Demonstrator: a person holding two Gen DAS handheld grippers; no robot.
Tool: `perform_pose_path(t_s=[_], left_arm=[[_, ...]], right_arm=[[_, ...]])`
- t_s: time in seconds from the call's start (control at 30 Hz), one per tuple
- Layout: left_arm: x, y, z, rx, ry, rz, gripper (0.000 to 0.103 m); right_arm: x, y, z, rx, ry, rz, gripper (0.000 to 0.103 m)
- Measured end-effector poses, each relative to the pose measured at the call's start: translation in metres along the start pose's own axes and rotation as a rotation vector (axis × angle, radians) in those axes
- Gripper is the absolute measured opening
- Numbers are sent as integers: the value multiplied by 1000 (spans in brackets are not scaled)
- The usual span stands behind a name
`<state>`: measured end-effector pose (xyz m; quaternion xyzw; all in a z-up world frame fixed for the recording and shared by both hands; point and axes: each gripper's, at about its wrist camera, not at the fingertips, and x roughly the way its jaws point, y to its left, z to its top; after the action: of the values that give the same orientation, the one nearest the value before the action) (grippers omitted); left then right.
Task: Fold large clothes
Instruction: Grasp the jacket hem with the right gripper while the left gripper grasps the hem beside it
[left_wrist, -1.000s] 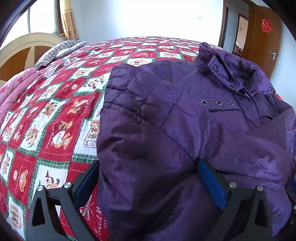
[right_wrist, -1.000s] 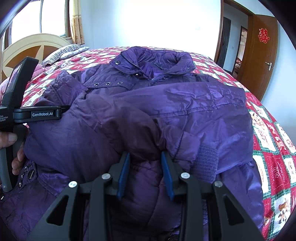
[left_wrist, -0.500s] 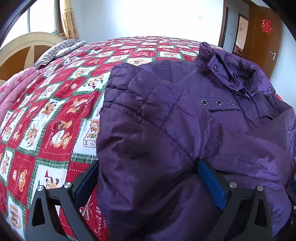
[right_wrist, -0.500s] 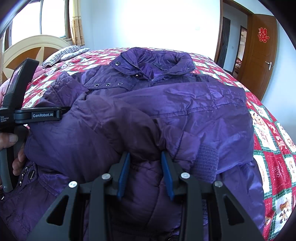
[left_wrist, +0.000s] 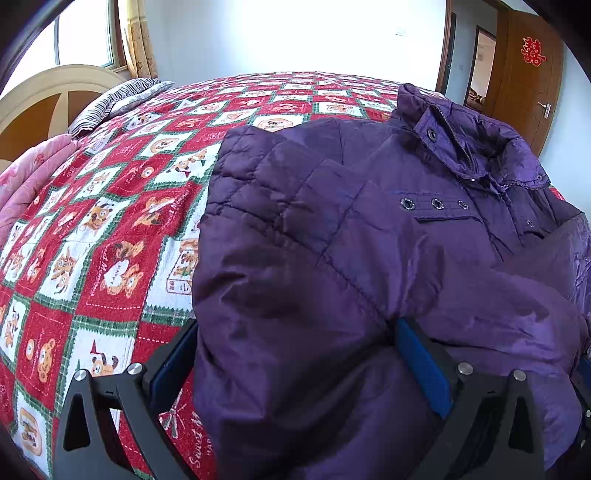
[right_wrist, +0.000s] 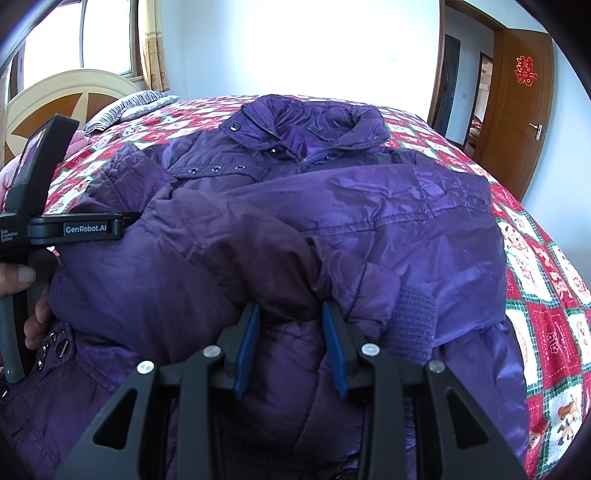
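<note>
A large purple quilted jacket (left_wrist: 369, 240) lies on the bed, collar at the far end, both sleeves folded across its front. It fills the right wrist view (right_wrist: 332, 221) too. My left gripper (left_wrist: 295, 354) is wide open, and a thick fold of the jacket's left side lies between its blue pads. My right gripper (right_wrist: 290, 325) has its jaws narrowly apart around a bunched fold of the jacket near the sleeve cuff (right_wrist: 410, 325). The left gripper's body (right_wrist: 44, 221) and the hand holding it show at the left of the right wrist view.
The bed has a red, white and green patchwork cover (left_wrist: 110, 221). A striped pillow (left_wrist: 118, 99), a pink quilt (left_wrist: 29, 177) and a curved headboard (left_wrist: 48, 96) are at the far left. A brown door (right_wrist: 517, 110) stands at the right.
</note>
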<state>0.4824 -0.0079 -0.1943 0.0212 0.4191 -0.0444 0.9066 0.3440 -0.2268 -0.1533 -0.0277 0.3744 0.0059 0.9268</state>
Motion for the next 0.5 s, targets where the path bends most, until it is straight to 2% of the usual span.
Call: perform_pose_path(t_s=[0.27,0.4,0.43,0.5], left_arm=[[-21,-2,15,52,9,29,102],[-57,-5,44,80,-92,15,102],[-61,-10,56,96,-107,1,102],[-59,-24,76,120,-99,-28,102]], right_arm=[[-7,-5,9,-18,40,66,41],[-25,-21,25,16,43,178,56],[-28,-23,33,8,28,173,58],[-32,-28,52,-22,-8,140,70]])
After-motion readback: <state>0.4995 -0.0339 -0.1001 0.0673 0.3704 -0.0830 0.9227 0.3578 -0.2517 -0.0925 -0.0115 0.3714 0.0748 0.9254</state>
